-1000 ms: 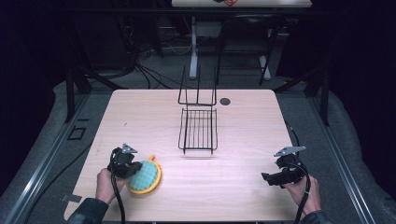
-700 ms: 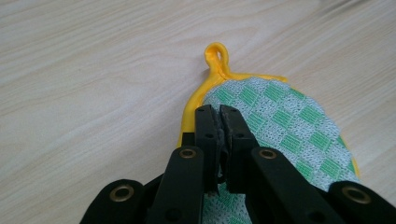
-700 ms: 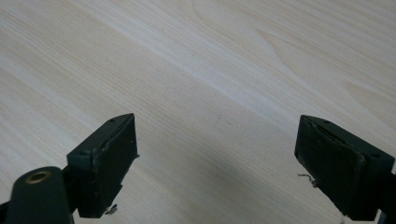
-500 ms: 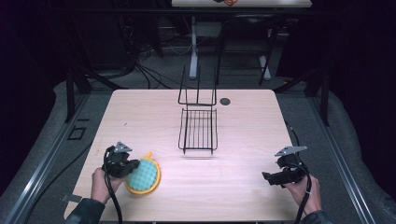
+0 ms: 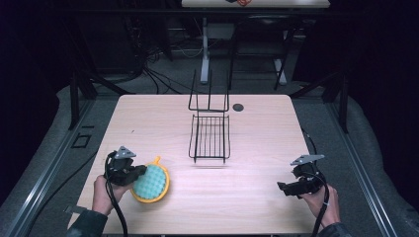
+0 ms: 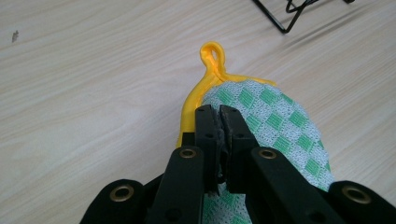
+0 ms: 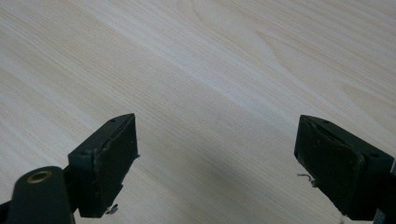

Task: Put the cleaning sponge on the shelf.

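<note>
Two grippers were in your hands at the near edge of the wooden table point(image 5: 148, 118). Your left gripper point(image 5: 141, 172) had its jaws pressed together on the edge of a round pot holder point(image 5: 150, 183), a green-and-white checked pad with a yellow rim and a small yellow loop point(image 6: 213, 52). In the left gripper view the pads pinched the cloth close to that rim, and the pad looked tilted, its far side toward the table. It sat at the table's near left, well apart from the black wire rack point(image 5: 210, 136) standing at the middle. Your right gripper point(image 5: 282, 186) hovered near the table's right front corner with its jaws wide apart, bare wood between them in the right gripper view.
</note>
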A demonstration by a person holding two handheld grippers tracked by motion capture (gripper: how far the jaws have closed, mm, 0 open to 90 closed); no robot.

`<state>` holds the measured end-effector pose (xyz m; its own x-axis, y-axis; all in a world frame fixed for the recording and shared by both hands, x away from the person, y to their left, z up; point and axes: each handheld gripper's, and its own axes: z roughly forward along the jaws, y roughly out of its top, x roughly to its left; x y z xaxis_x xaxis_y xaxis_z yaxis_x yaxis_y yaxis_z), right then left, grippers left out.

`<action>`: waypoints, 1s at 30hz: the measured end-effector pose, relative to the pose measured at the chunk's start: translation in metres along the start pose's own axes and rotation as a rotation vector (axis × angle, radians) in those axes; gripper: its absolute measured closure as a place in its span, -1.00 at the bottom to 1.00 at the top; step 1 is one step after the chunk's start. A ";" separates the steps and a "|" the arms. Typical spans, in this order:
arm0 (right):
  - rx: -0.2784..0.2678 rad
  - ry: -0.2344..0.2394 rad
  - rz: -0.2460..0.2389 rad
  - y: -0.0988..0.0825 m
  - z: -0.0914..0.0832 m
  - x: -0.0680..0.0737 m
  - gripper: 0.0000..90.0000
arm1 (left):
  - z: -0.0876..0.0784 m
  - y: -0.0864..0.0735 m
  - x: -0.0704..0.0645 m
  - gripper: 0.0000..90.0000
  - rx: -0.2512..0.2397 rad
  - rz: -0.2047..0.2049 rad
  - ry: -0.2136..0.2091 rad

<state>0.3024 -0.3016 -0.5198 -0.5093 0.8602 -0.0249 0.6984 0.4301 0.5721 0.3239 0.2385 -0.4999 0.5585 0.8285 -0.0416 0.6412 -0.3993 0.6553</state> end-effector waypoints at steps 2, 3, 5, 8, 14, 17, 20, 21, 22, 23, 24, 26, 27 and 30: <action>0.003 -0.001 0.004 0.000 0.000 0.000 -0.71 | 0.000 0.001 -0.001 0.93 -0.006 0.001 -0.002; 0.001 -0.002 0.003 0.000 0.000 0.000 -0.71 | -0.001 0.003 -0.002 0.93 -0.008 0.008 -0.006; 0.006 -0.002 0.001 0.000 0.001 0.000 -0.71 | -0.002 0.005 -0.003 0.93 -0.011 0.013 -0.011; 0.012 0.001 0.001 0.000 0.003 0.000 -0.71 | -0.004 0.007 -0.004 0.93 -0.017 0.011 -0.016; 0.007 0.001 0.002 0.000 0.003 -0.001 -0.71 | -0.009 0.014 -0.004 0.93 -0.039 0.019 -0.021; 0.007 0.003 0.007 0.000 0.004 -0.002 -0.71 | -0.009 0.016 -0.005 0.93 -0.048 0.018 -0.031; 0.009 -0.001 0.007 0.001 0.003 -0.002 -0.71 | -0.009 0.019 -0.007 0.93 -0.056 0.026 -0.030; 0.007 -0.001 0.008 0.001 0.003 -0.003 -0.71 | -0.009 0.020 -0.007 0.93 -0.049 0.029 -0.036; 0.007 -0.001 0.008 0.001 0.003 -0.003 -0.71 | -0.009 0.020 -0.007 0.93 -0.049 0.029 -0.036; 0.003 0.000 0.010 0.001 0.002 -0.003 -0.71 | -0.008 0.022 -0.008 0.93 -0.055 0.033 -0.034; 0.002 -0.001 0.007 0.001 0.002 -0.003 -0.71 | -0.008 0.023 -0.008 0.93 -0.049 0.037 -0.039; -0.001 -0.002 0.009 0.001 0.001 -0.003 -0.71 | -0.008 0.026 -0.010 0.93 -0.055 0.041 -0.038; -0.001 -0.002 0.009 0.001 0.001 -0.003 -0.71 | -0.008 0.026 -0.010 0.93 -0.055 0.041 -0.038; -0.008 -0.003 0.011 0.001 0.000 -0.004 -0.71 | -0.008 0.030 -0.010 0.93 -0.060 0.044 -0.041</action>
<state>0.3054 -0.3045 -0.5193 -0.5001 0.8657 -0.0217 0.6998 0.4187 0.5788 0.3335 0.2210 -0.4737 0.6071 0.7935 -0.0422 0.5836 -0.4092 0.7014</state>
